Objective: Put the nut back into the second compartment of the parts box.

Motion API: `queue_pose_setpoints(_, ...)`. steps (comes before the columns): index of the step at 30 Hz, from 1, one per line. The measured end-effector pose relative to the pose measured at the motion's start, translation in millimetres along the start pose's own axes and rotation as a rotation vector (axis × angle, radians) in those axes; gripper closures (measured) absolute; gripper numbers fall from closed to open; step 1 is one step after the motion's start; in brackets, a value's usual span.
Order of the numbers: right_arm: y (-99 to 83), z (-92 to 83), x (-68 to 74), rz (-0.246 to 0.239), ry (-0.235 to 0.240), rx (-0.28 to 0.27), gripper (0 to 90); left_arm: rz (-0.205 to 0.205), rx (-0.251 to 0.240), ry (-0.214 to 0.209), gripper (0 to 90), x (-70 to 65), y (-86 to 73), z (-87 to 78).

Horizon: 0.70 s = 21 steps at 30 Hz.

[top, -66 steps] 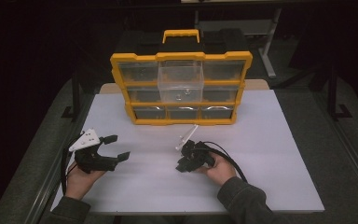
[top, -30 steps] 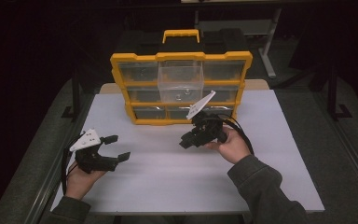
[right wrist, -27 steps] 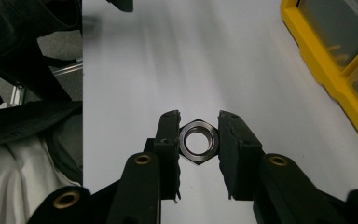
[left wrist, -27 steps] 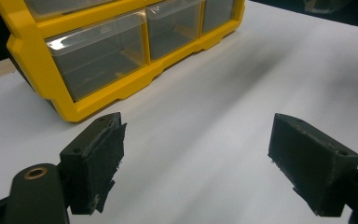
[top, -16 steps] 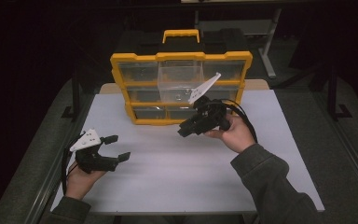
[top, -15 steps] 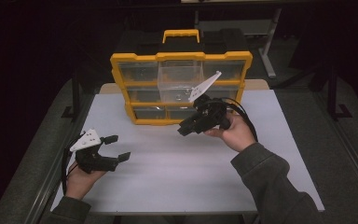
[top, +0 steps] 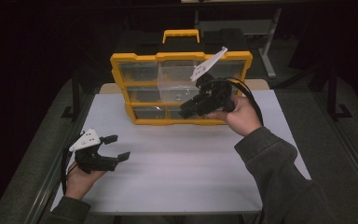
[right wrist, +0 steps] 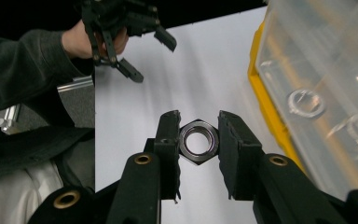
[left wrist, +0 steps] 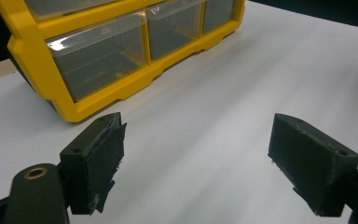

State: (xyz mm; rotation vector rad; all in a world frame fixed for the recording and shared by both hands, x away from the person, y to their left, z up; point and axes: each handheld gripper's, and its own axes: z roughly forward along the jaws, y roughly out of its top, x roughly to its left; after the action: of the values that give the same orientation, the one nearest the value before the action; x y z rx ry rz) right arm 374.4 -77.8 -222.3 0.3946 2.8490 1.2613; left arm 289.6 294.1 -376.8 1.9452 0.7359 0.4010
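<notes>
1. Landmark: the yellow plastic organiser case with clear drawers (top: 181, 88) stands upright at the far side of the white tabletop (top: 182, 172). All places below are given relative to it.
2. The right gripper (right wrist: 197, 135) is clamped on a steel hex nut (right wrist: 198, 140): both black pads press on opposite flats, and the bore faces the camera. From above, this gripper (top: 192, 106) hangs in the air right in front of the case's middle and lower drawer rows, off the table.
3. A clear plastic drawer (top: 179, 83) in the case's centre column projects forward of the frame. In the right gripper view a clear bin wall beside the jaws shows a ring-shaped part (right wrist: 306, 103) lying inside.
4. The left gripper (top: 114, 148) rests on the table, well in front of the case and toward its left corner. Its jaws are spread wide with nothing between the pads (left wrist: 98, 161).
5. Judgement: the step in hand is carrying the nut to the projecting drawer.
6. To do it well: hold the pinch steady on the flats. Lift the nut above the drawer's front rim, bring it over the open top, and only then release.
7. Risk: a tilt lets the smooth nut pivot out. A low approach knocks the rim.
</notes>
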Motion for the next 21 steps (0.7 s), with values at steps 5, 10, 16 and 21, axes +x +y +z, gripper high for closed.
queue_pose_setpoints(5, 8.3, -12.5, -3.2, 0.000, -0.014, -0.008, 68.7, 0.007, 0.004, 0.001, 17.8, 0.5, 0.3, -0.6)
queue_pose_setpoints(10, 15.0, -22.2, -5.3, -0.002, -0.029, -0.016, 68.7, 0.015, 0.017, 0.002, 17.8, 0.8, 0.7, -1.6)
queue_pose_setpoints(16, 25.3, -33.9, -7.0, -0.004, -0.046, -0.032, 68.7, 0.019, 0.018, 0.003, 17.8, 0.9, 1.0, -1.9)
queue_pose_setpoints(21, 36.0, -43.2, -8.8, -0.012, -0.064, -0.045, 68.7, 0.000, 0.003, 0.002, 17.8, 0.0, 0.7, -1.2)
